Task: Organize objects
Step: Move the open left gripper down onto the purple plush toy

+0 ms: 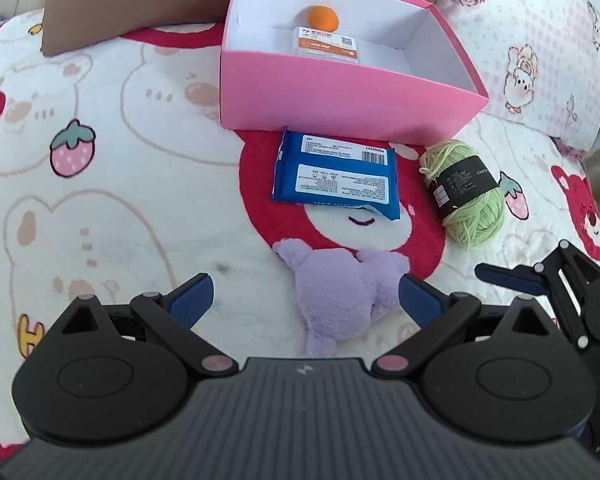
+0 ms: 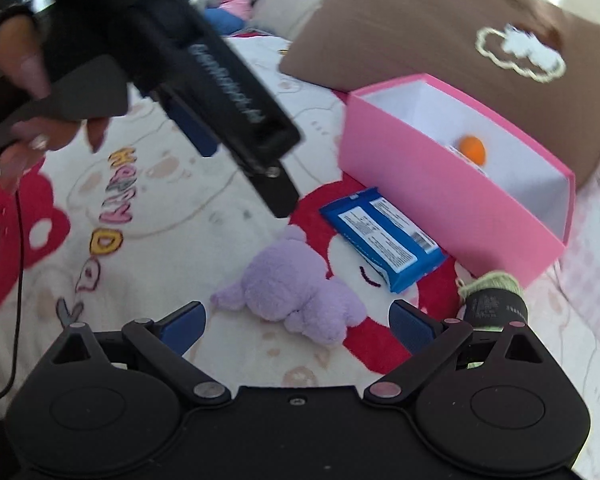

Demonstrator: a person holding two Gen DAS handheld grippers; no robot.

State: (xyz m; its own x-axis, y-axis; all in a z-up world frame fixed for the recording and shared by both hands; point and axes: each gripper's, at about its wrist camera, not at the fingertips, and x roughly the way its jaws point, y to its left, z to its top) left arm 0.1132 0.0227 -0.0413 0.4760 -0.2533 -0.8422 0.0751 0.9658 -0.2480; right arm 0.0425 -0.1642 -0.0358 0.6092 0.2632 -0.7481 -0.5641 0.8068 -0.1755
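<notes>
Two grippers are hovering over the printed blanket point(image 1: 120, 184), both with jaws spread wide and holding nothing. The left gripper point(image 1: 306, 300) is straddling the purple plush toy point(image 1: 336, 296), which is lying between its blue fingers point(image 1: 192, 298), on the near side of the pink box point(image 1: 340, 96). The right gripper point(image 2: 296, 324) is positioned with the same toy point(image 2: 296, 300) just ahead of its fingertips. A blue packet point(image 1: 336, 174) is lying against the pink box's front wall; a green yarn ball point(image 1: 466, 196) is sitting just right of the packet. Inside the pink box, an orange ball point(image 1: 322, 18) is resting beside a labelled card point(image 1: 326, 44). A brown cushion point(image 2: 440, 28) is leaning behind the pink box.
</notes>
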